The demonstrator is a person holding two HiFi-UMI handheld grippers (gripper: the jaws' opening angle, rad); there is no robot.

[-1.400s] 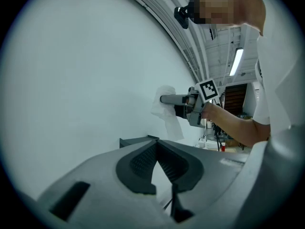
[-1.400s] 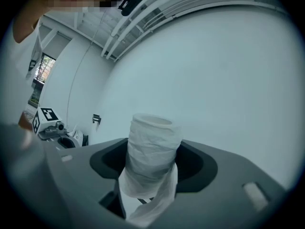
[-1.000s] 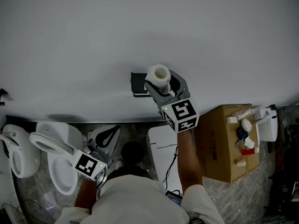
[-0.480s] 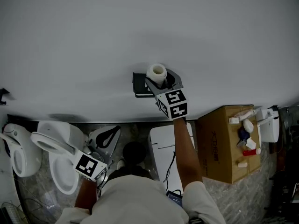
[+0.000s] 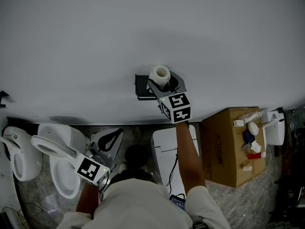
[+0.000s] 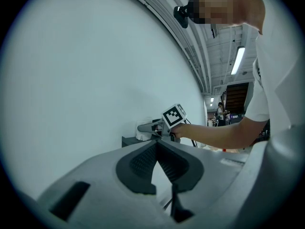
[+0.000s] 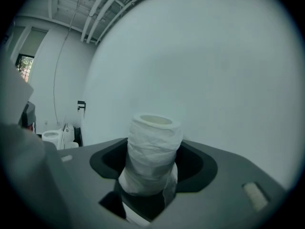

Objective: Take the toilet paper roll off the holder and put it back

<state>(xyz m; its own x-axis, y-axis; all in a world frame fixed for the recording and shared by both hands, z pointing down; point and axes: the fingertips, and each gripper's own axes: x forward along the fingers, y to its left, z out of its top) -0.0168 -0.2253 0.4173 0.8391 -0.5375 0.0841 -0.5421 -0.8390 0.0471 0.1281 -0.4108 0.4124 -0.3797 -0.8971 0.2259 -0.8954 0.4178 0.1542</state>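
A white toilet paper roll (image 5: 159, 74) stands upright between the jaws of my right gripper (image 5: 164, 82), which is shut on it. The roll hangs right in front of the black holder (image 5: 141, 87) on the grey wall; whether they touch I cannot tell. In the right gripper view the roll (image 7: 152, 149) fills the gap between the dark pads, its crumpled paper bulging past them. My left gripper (image 5: 116, 133) hangs low by the person's left side, its jaw tips together and nothing in it. The left gripper view shows its jaws (image 6: 157, 143) closed and the right gripper (image 6: 148, 127) far off at the holder (image 6: 129, 140).
Two white toilets (image 5: 57, 163) (image 5: 14, 154) stand on the floor at the left. A cardboard box (image 5: 228, 149) with several small items on top sits at the right, and a white unit (image 5: 166, 156) stands beside it. The wall fills the upper half.
My right gripper has carried the roll away from me toward the wall, up to the holder; over the last half second it barely moved. The left gripper stayed put.
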